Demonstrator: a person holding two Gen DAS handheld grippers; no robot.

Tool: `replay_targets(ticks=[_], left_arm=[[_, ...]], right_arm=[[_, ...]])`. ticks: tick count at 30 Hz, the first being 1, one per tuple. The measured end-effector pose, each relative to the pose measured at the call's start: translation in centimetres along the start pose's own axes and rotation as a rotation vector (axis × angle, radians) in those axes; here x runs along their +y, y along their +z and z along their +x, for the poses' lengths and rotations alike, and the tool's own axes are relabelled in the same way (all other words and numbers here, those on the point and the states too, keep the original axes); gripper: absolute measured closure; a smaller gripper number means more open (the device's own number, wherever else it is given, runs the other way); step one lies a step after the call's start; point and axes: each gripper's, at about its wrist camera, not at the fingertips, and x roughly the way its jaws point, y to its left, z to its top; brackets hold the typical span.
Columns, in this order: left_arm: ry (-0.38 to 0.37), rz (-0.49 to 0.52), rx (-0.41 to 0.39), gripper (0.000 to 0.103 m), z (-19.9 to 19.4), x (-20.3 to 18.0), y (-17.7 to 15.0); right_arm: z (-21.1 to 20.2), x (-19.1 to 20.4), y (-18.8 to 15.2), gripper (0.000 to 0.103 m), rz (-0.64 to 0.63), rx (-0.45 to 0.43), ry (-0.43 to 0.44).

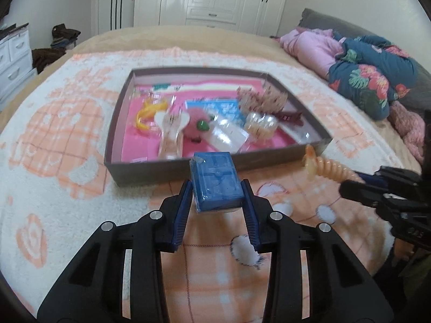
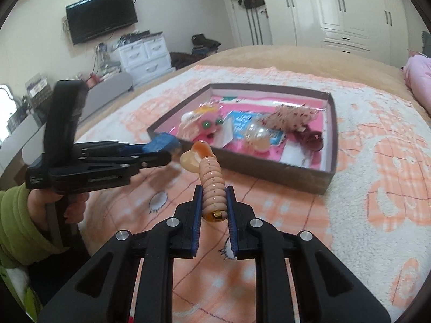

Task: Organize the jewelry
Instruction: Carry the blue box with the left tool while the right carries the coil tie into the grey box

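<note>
My left gripper (image 1: 216, 191) is shut on a small blue box (image 1: 215, 181) wrapped in clear film, held above the blanket just in front of the brown tray's near wall (image 1: 172, 169). It also shows in the right wrist view (image 2: 161, 143). My right gripper (image 2: 214, 200) is shut on a peach spiral hair tie (image 2: 212, 180) with a heart charm (image 2: 194, 157), held above the blanket near the tray (image 2: 269, 167). The hair tie shows at the right in the left wrist view (image 1: 327, 168). The tray holds several hair accessories on a pink lining.
The tray sits on a white and orange blanket (image 1: 54, 140) on a bed. Folded pink and floral clothes (image 1: 363, 67) lie at the right. White drawers (image 2: 145, 53) and a wall TV (image 2: 101, 16) stand beyond the bed's left side.
</note>
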Motion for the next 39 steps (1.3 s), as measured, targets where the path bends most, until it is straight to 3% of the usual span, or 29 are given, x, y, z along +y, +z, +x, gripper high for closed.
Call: replay_targets(ticks=[11, 22, 39], left_arm=[[-0.016, 0.023, -0.057, 0.075, 0.2, -1.8, 3.4], [-0.012, 0.026, -0.053, 0.075, 2.7, -2.5, 5.8], [0.006, 0.005, -0.012, 0.074, 6.4, -2.0, 6.4]], right_arm=[[-0.1, -2.4, 1.4, 0.086, 0.077, -0.047, -0.057], [-0.1, -5.2, 3.5, 0.086, 0.137, -0.114, -0.130], [5.2, -7.1, 5.5, 0.086, 0.136, -0.031, -0.178]])
